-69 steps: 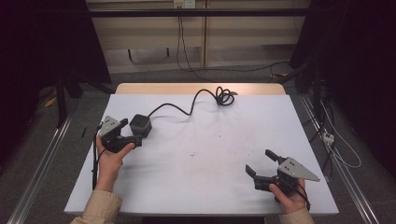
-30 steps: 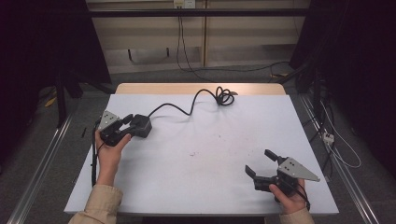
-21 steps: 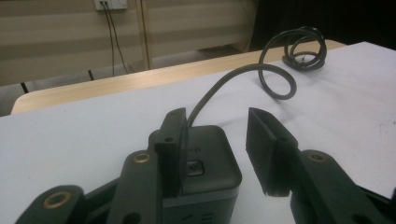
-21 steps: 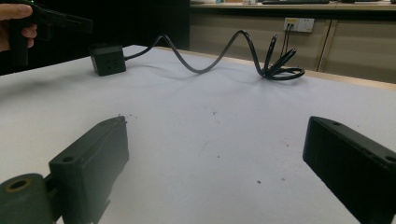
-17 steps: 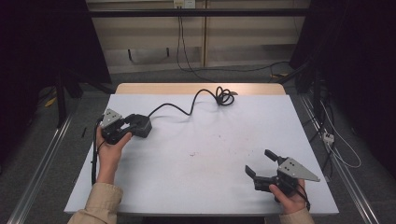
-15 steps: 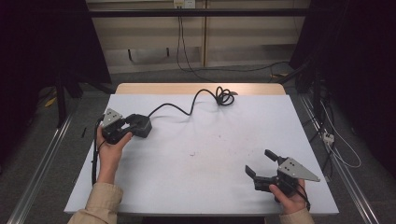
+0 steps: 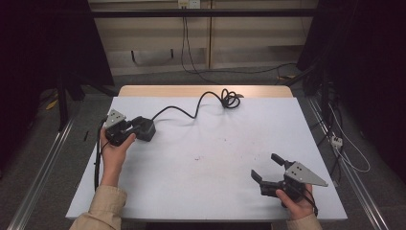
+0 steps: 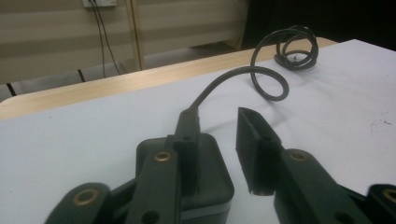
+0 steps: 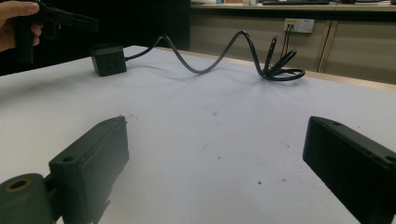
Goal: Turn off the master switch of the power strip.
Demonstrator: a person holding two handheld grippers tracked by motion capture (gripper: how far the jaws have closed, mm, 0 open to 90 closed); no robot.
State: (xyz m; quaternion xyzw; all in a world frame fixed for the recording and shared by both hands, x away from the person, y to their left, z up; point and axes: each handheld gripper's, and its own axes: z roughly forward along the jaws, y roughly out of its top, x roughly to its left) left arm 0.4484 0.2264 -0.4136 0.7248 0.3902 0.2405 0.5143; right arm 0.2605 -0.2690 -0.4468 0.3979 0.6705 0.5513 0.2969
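Note:
A black power adapter block (image 7: 146,130) lies on the white table (image 7: 215,143) at the left. Its black cable (image 7: 191,112) runs to a coil (image 7: 231,99) near the far edge. My left gripper (image 7: 137,127) hovers right at the block, open. In the left gripper view, one jaw of the left gripper (image 8: 218,126) overlaps the block (image 8: 210,177) and the gap between the jaws shows bare table. The right gripper view shows the block (image 9: 108,59) resting on the table. My right gripper (image 7: 264,166) rests at the front right, wide open and empty (image 9: 215,140).
A strip of bare wood (image 7: 206,91) borders the table's far edge. Loose cables and a power strip (image 7: 336,140) lie on the floor to the right. Metal rails run along the floor on both sides.
Since the earliest frame my left gripper has edged a little farther up the table beside the block, then held nearly still. The right gripper has not moved.

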